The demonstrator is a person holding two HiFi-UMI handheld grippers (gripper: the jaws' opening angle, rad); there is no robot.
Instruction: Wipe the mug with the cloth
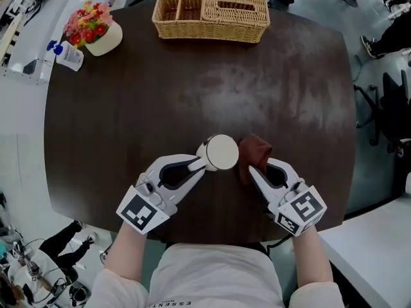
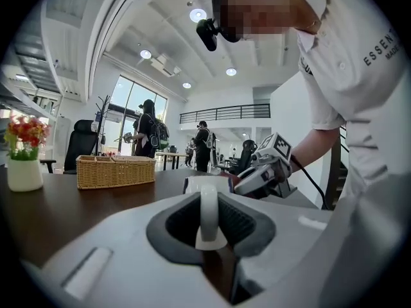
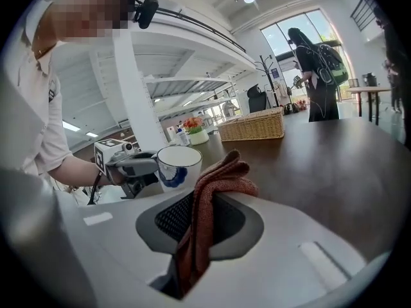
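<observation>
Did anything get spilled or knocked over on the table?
No, nothing looks wrong. The white mug with the blue pattern is upright, its handle gripped by the left gripper. The reddish-brown cloth is pinched in the right gripper. The woven basket and white flower pot stand straight on the dark table.

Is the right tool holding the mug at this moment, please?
No, the right tool is shut on the cloth, while the mug is held by its handle in the left tool.
</observation>
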